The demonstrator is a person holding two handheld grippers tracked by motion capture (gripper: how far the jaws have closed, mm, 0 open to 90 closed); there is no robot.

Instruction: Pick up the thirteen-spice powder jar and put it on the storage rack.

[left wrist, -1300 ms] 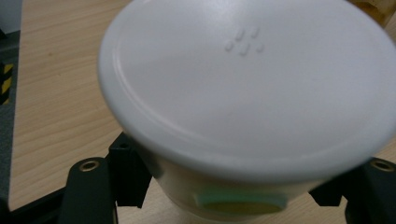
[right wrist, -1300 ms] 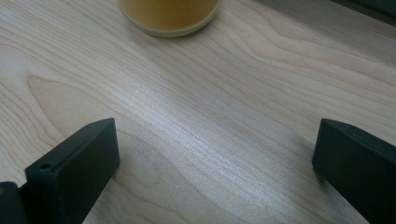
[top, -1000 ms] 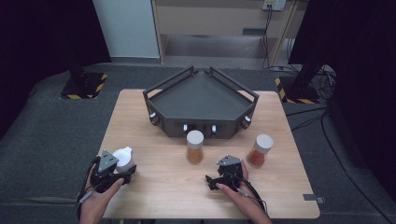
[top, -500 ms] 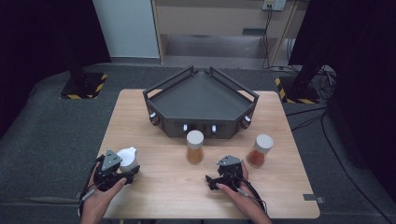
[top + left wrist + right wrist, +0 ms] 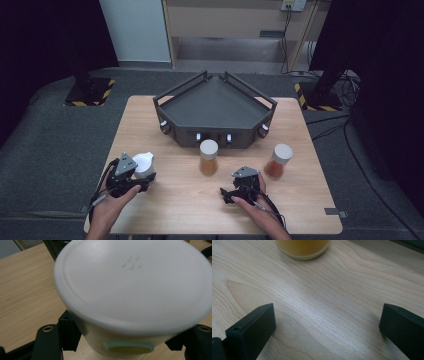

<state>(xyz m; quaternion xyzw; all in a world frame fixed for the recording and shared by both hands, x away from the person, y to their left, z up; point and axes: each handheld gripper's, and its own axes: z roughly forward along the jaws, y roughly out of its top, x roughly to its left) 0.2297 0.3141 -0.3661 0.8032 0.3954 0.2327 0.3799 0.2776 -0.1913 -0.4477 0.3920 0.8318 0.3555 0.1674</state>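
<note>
The left tongs (image 5: 136,176) gripped a white-lidded jar (image 5: 130,290) between their jaws, near the front left corner of the worktop (image 5: 180,200). The right tongs (image 5: 243,186) rested spread apart on the wood, just short of an orange jar (image 5: 208,157).

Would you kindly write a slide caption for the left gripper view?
Left gripper with its jaws around a white-lidded jar above the wooden table.

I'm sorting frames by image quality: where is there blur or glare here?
Left gripper view: the white-lidded jar sits so close that its lid rim and label smear soft. Right gripper view: pale sheen on the table, fingers crisp. High view: even light, dark surroundings.
</note>
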